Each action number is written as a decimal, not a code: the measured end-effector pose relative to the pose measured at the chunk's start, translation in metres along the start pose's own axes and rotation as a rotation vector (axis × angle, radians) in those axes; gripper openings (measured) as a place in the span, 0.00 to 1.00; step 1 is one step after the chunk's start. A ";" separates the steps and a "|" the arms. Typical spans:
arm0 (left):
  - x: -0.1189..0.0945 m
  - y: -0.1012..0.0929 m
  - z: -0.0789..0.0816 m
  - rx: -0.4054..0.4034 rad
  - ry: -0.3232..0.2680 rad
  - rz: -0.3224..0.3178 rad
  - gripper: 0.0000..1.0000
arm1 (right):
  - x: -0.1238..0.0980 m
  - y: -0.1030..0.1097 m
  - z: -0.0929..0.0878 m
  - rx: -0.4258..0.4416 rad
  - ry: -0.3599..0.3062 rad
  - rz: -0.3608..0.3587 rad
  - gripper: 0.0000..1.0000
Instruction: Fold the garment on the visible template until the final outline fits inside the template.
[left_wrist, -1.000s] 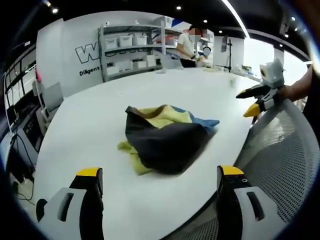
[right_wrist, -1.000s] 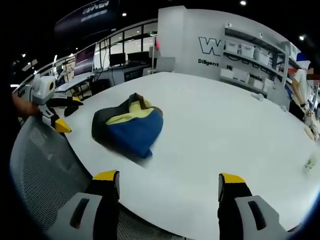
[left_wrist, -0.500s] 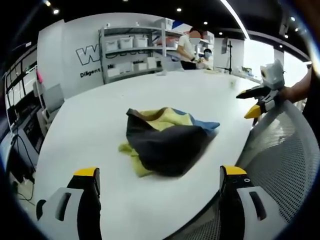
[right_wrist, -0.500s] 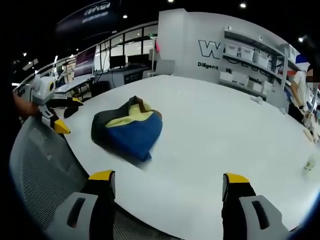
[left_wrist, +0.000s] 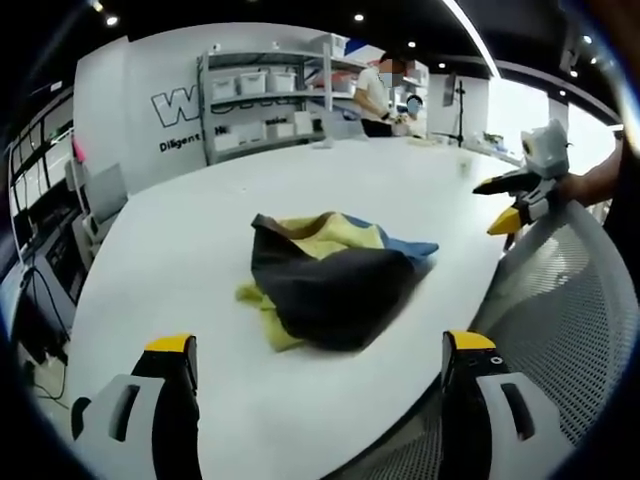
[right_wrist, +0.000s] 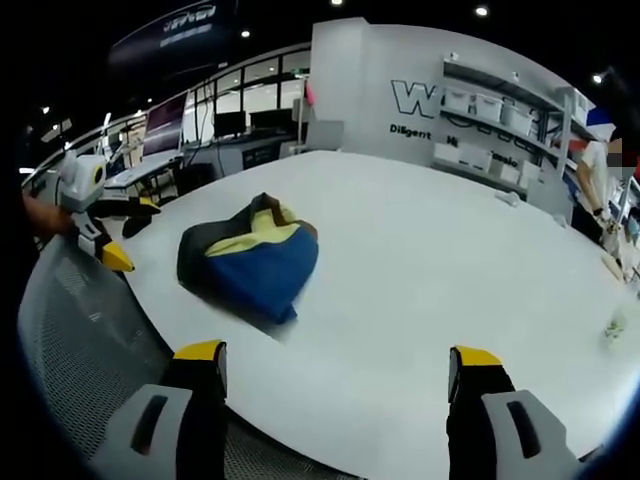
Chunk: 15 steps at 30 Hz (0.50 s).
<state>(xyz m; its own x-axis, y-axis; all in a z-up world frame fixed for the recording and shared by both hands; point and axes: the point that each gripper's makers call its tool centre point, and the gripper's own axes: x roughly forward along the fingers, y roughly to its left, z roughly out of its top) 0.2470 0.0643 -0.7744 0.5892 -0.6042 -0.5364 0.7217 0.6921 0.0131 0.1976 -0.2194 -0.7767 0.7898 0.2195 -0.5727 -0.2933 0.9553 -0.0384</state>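
A crumpled garment, black, yellow and blue, lies bunched in a heap on the round white table while I hold both grippers back from it, over the mesh chair back at the table's near edge.

From the left gripper view, my left gripper has its yellow-tipped jaws spread wide and empty, the heap framed between them but well beyond their tips. My right gripper is likewise wide apart with nothing in it; in its own view the garment sits to the left of centre on the table, blue side facing me. Each gripper also appears at the edge of the other's view, hovering near the table rim, apart from the cloth.

Over the last second almost nothing has changed: the garment keeps the same lumpy outline, and only the framing has drifted slightly, which I take as small sway of my hands, not any move of the cloth. Neither gripper has closed in.

I read this as a pause before the first grasp. No template outline is visible on the white surface, so I cannot tell whether the heap lies inside one. Folding has not begun in any useful sense; the cloth still needs spreading flat.

Shelving with white bins and people stand behind the far side.
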 end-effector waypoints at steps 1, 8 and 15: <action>0.000 -0.002 0.002 -0.016 -0.012 -0.014 0.99 | 0.000 0.000 -0.001 0.000 0.004 -0.003 0.91; -0.001 -0.003 0.001 -0.025 0.009 -0.026 0.99 | -0.001 -0.006 -0.001 0.018 0.006 -0.026 0.91; -0.003 0.000 0.002 -0.025 0.017 -0.030 0.99 | -0.001 -0.011 -0.004 0.029 0.024 -0.028 0.96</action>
<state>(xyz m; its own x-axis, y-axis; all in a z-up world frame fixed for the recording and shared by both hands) 0.2458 0.0652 -0.7706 0.5613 -0.6180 -0.5505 0.7294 0.6837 -0.0238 0.1975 -0.2311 -0.7788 0.7842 0.1875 -0.5916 -0.2548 0.9665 -0.0314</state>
